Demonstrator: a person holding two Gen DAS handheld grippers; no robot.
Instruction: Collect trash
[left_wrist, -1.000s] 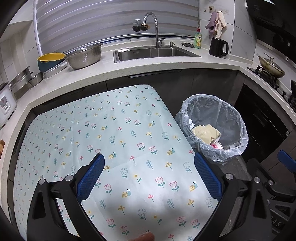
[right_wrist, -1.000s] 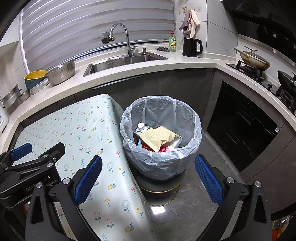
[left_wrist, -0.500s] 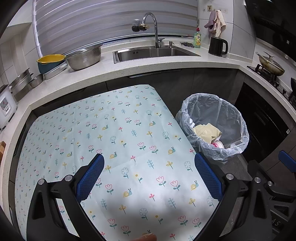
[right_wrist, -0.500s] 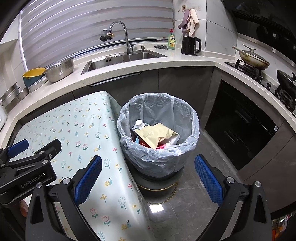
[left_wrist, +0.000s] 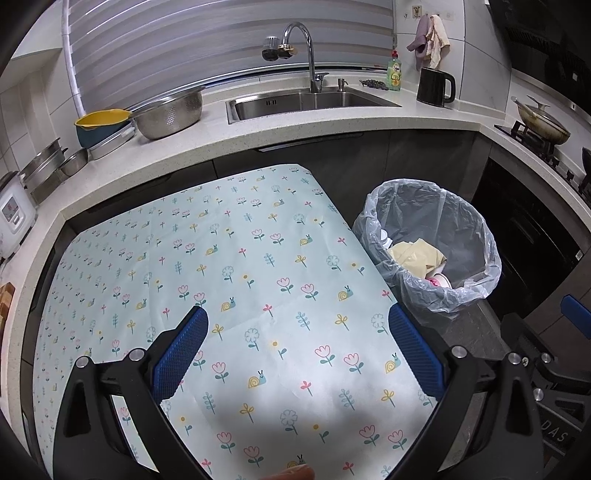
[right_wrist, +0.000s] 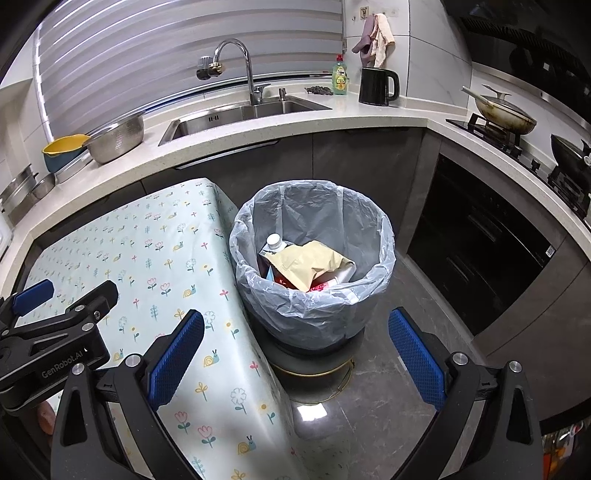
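Observation:
A trash bin (right_wrist: 314, 310) lined with a clear plastic bag stands on the floor beside the table's right edge; it also shows in the left wrist view (left_wrist: 461, 291). Inside lie a tan paper bag (right_wrist: 310, 266), a carton with a white cap (right_wrist: 273, 242) and red packaging. My right gripper (right_wrist: 295, 354) is open and empty, held in front of and above the bin. My left gripper (left_wrist: 297, 354) is open and empty over the table with the floral cloth (left_wrist: 229, 266). No loose trash shows on the cloth.
Behind runs a white counter (left_wrist: 221, 136) with a sink (left_wrist: 306, 103), faucet, metal colander (left_wrist: 170, 114), yellow-and-blue bowl, black kettle (left_wrist: 434, 86) and soap bottle. A stove with a pan (right_wrist: 504, 114) is at the right. Dark cabinets and an oven front line the floor.
Both grippers have drawn back slightly toward the near side; the bin and table sit a little farther off in view. Both stay open and empty.

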